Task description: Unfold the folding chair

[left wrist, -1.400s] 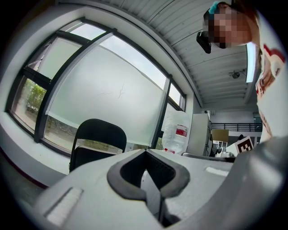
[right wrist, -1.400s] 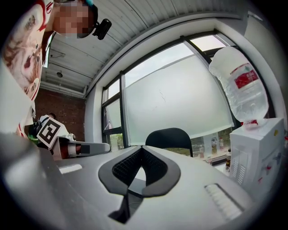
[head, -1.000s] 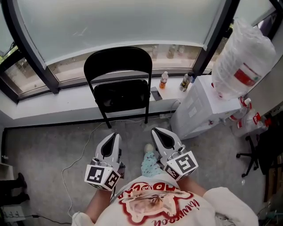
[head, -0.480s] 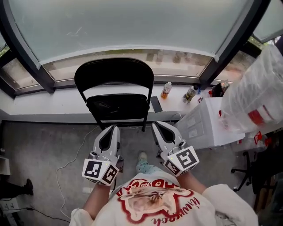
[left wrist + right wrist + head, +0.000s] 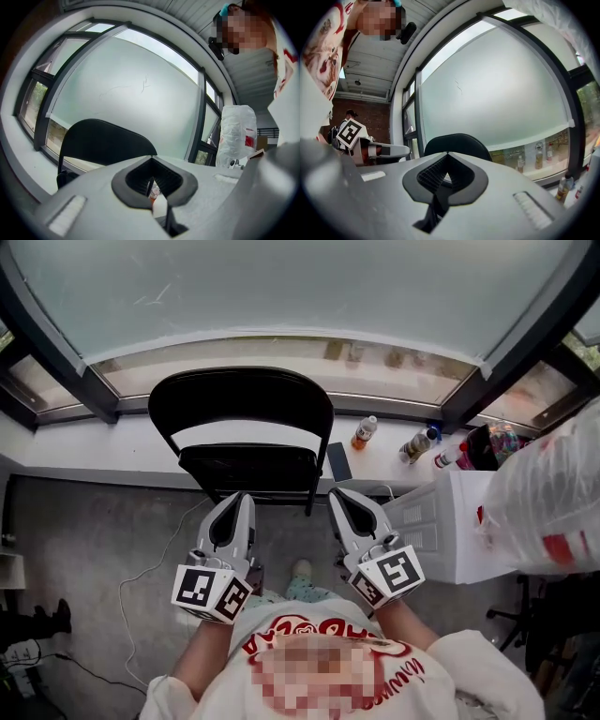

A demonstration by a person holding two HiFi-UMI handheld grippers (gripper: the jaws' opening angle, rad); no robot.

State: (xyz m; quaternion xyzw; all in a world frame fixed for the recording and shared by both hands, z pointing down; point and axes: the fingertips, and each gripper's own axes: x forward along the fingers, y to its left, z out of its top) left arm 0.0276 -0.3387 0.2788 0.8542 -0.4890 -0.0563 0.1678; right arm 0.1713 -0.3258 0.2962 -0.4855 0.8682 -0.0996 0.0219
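The black folding chair [image 5: 242, 401] leans against the window ledge, its seat [image 5: 249, 465] tipped up close under the backrest. My left gripper [image 5: 236, 499] and right gripper [image 5: 338, 495] point level at it, side by side, just short of its lower frame and touching nothing. Both are shut with nothing between the jaws. The left gripper view has the chair's backrest [image 5: 97, 139] over the closed left gripper [image 5: 152, 160]. In the right gripper view the backrest [image 5: 458, 142] rises behind the shut right gripper [image 5: 446, 155], and the left gripper's marker cube [image 5: 349, 132] shows at the left.
Bottles [image 5: 366, 432] and a dark phone [image 5: 338, 461] lie on the ledge right of the chair. A white water dispenser [image 5: 439, 526] with a wrapped jug [image 5: 553, 493] stands at the right. A cable [image 5: 142, 585] trails on the grey floor at the left.
The person has stepped toward the window, carrying both grippers closer to the chair. The jaws stayed closed. The dispenser has slid further right in the head view.
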